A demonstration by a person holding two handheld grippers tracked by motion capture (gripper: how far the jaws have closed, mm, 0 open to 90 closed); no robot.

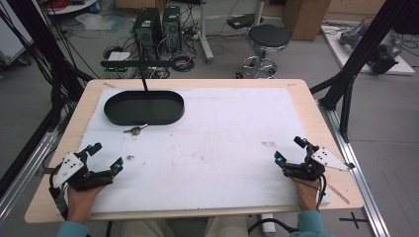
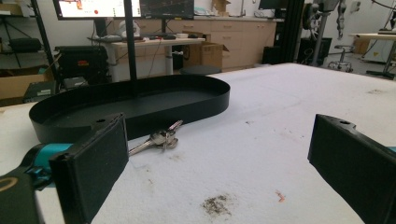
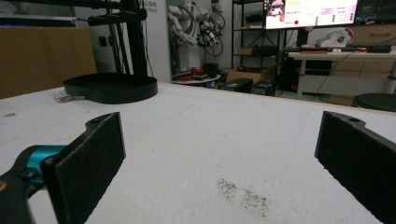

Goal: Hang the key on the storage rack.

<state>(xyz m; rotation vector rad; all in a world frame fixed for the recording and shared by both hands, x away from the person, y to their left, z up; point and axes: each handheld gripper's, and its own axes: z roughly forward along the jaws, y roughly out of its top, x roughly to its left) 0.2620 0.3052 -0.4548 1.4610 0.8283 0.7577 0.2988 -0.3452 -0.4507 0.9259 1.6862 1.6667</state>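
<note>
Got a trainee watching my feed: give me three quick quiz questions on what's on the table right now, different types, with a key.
1. True or false: the keys lie inside the black oval tray.
2. Which gripper is nearer the keys? A) left gripper B) right gripper
3. Fill in: both grippers' jaws stand ____, holding nothing.

Key: 1 false, the keys lie on the white table cover just outside the tray's near rim; 2 A; 3 open.

Matt black tray, shiny metal keys, rough white table cover.
</note>
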